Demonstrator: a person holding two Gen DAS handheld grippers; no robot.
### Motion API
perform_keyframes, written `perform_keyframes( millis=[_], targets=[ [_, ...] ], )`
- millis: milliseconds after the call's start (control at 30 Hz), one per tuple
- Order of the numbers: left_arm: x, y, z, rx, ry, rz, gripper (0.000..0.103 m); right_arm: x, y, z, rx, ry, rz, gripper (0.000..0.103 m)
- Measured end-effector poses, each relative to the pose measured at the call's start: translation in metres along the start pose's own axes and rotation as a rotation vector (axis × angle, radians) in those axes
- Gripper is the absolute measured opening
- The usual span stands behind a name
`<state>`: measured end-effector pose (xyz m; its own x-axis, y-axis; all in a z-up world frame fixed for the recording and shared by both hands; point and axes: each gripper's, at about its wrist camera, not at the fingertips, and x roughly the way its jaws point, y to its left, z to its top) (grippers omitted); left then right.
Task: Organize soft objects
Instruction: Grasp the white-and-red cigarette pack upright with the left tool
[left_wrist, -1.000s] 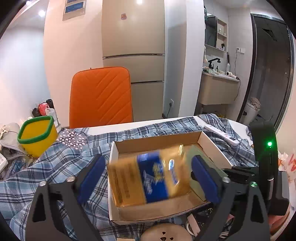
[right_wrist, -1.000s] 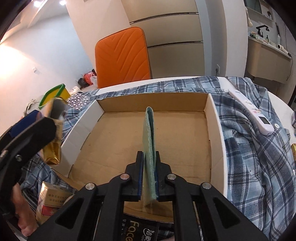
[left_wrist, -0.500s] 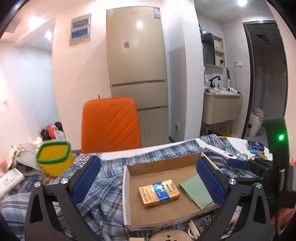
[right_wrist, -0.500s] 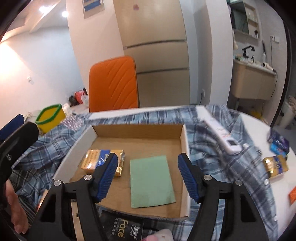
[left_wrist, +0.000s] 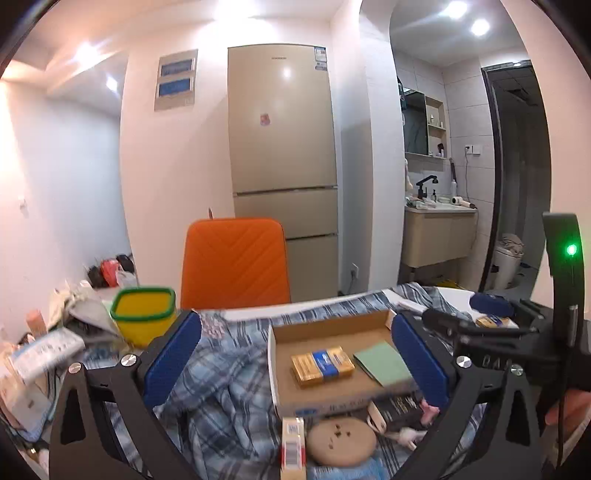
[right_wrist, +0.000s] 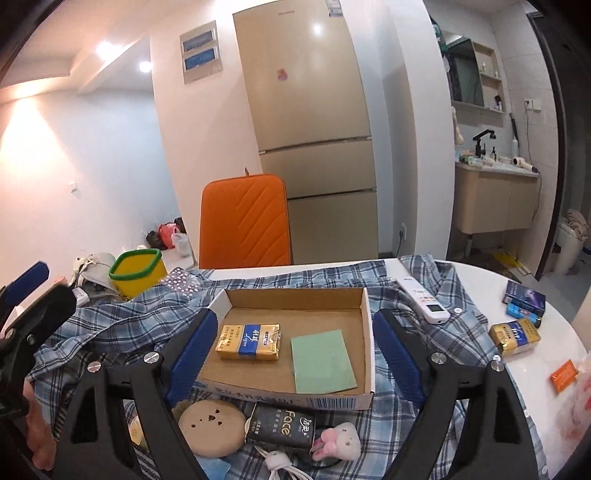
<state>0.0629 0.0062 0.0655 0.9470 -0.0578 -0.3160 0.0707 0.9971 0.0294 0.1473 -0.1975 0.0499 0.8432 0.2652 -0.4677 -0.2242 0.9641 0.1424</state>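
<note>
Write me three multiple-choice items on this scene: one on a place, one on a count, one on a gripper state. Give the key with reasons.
1. Where does the gold-and-blue tissue pack lie?
A. in the cardboard box
B. in the yellow tub
C. on the chair

2. How many things lie in the box?
A. one
B. two
C. four

3. How does the right gripper stand?
A. shut on the green cloth
B. shut on nothing
C. open

Key: 1 A, it rests on the box floor. 2 B, the pack and the green cloth. 3 C, its blue pads sit wide apart, holding nothing.

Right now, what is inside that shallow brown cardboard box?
Inside the shallow brown cardboard box lie a gold-and-blue tissue pack and, to its right, a flat green cloth. Whatever is beneath them is covered.
</note>
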Motion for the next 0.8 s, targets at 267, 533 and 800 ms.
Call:
perform_keyframes(
  millis=[267, 533, 800],
  targets=[
    [0.016, 0.013, -0.046, -0.062, 0.127, -0.024, 0.103, -0.017, 0.012, -0.017, -0.06, -0.095, -0.078, 0.09],
    [0.044, 0.016, -0.077, -0.045, 0.234, -0.02, 0.102, -0.014, 0.017, -0.035, -0.072, -0.111, -0.137, 0.103],
    [0.065, 0.015, -0.097, -0.044, 0.367, -0.06, 0.083, -0.001, 0.013, -0.041, -0.063, -0.032, -0.134, 0.103]
  ],
)
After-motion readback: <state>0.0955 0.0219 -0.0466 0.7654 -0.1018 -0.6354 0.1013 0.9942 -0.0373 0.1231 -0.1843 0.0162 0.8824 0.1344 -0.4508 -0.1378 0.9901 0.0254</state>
